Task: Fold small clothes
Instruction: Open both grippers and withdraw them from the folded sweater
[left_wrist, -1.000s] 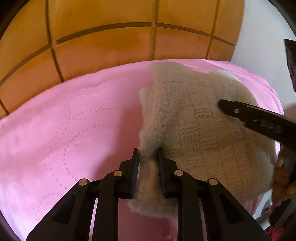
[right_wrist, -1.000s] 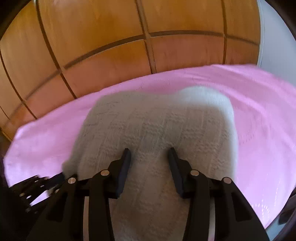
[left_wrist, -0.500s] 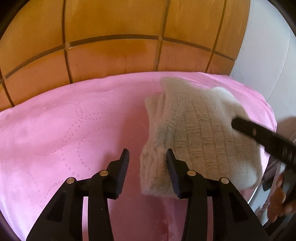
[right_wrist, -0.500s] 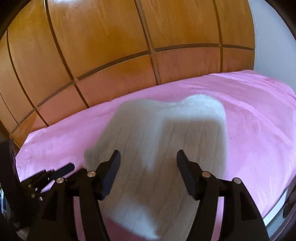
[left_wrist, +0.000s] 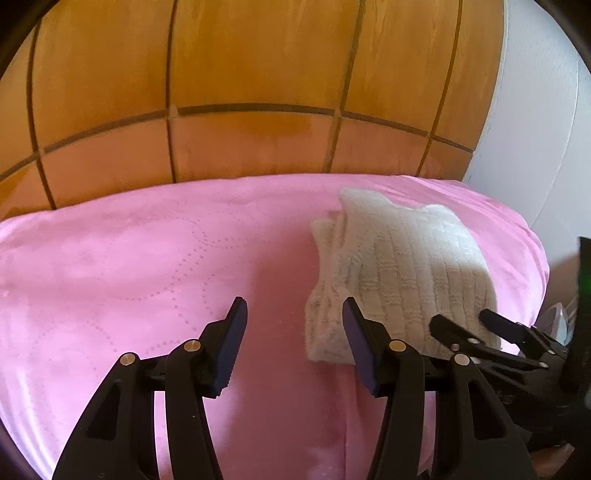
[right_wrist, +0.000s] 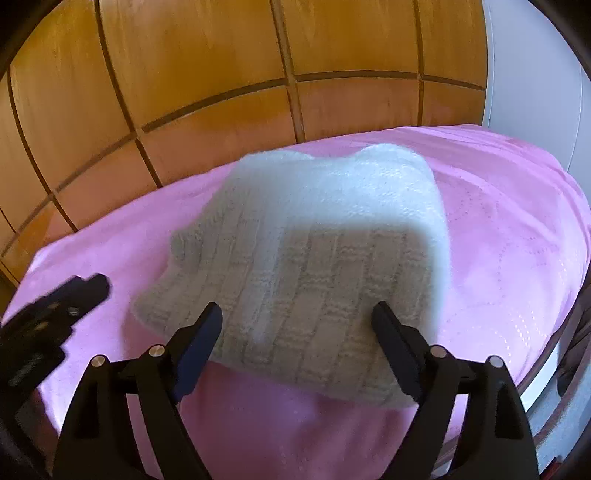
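In the left wrist view, the left claw (left_wrist: 293, 317) stands spread, its jaws having just been opening, with only the pink quilted bedspread (left_wrist: 129, 266) showing in the gap between them. The folded cream knitted garment (left_wrist: 399, 273) lies on that bedspread at about two o'clock from the claw; its near left corner sits just beside the claw's right finger, partly hidden behind it, and whether they touch cannot be told. At four o'clock the right claw (left_wrist: 461, 319) reaches in with its fingers parted, over the garment's near right corner. Behind the bed, at twelve o'clock, rises a panelled orange-brown wooden wall (left_wrist: 240, 74), with a white wall (left_wrist: 535, 129) at two o'clock. In the right wrist view, the right claw (right_wrist: 297, 314) is spread wide, its jaws having just been opening; the cream garment (right_wrist: 314, 243) lies in the middle, its near edge between the two fingers, and the pads do not press on it. The pink bedspread (right_wrist: 509, 229) surrounds the garment. At nine o'clock the left claw (right_wrist: 79, 288) shows, blurred, over the bedspread just beside the garment's left edge. The wooden wall (right_wrist: 184, 55) fills the top.
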